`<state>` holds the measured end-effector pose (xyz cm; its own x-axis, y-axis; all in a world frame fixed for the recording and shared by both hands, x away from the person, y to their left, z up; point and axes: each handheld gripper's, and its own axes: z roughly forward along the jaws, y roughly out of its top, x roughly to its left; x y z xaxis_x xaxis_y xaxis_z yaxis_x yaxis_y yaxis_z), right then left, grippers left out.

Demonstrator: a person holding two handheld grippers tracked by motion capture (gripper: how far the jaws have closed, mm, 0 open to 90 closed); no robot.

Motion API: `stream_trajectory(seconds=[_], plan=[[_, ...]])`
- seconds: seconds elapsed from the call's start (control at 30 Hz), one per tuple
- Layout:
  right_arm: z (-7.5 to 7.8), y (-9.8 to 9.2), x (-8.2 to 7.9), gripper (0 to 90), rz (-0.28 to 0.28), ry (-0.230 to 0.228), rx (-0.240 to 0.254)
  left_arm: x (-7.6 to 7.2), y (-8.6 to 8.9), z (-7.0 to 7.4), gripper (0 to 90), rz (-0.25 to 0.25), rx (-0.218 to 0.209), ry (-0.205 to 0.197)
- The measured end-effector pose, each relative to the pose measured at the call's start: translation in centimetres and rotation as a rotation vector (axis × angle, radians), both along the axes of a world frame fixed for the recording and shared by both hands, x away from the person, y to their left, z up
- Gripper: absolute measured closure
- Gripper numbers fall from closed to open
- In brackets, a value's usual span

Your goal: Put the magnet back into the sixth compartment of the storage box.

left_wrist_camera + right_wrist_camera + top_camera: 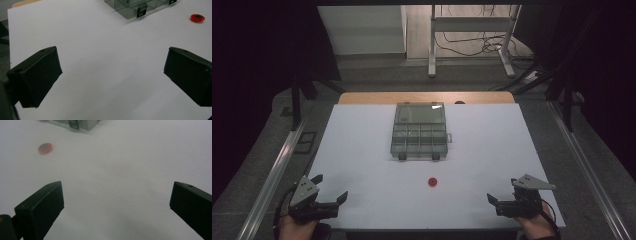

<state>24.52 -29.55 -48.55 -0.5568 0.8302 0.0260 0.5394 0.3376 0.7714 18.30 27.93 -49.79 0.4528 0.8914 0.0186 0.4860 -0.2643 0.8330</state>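
Two grippers at the near edge of the white counter [362, 150], one in each hand, both empty. Left gripper [332, 189] at the near-left corner, jaws spread wide, nothing between them but bare counter. Right gripper [501, 191] at the near-right corner, jaws likewise wide apart and holding nothing.

Between them, a little farther in, a small red disc [432, 181] lying flat near the counter's middle line; round, so no long axis to speak of; dark centre facing up. Seen again at upper right in the left gripper view [197, 17] and at upper left in the right gripper view [45, 147], well apart from both grippers.

Beyond the disc, a clear compartment box [419, 131], lid open and lying back toward the far edge, long axis running near to far, two dark latches on the near side. Disc just in front of the box, not touching
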Motion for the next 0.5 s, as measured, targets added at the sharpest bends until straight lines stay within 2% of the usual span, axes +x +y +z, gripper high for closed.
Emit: stream_trajectory(seconds=[0.5], plan=[[0.16,0.4,0.17,0.0,0.031,-0.001,-0.021,0.08,-0.03,-0.03,2.0,-0.003,0.002,0.005]])
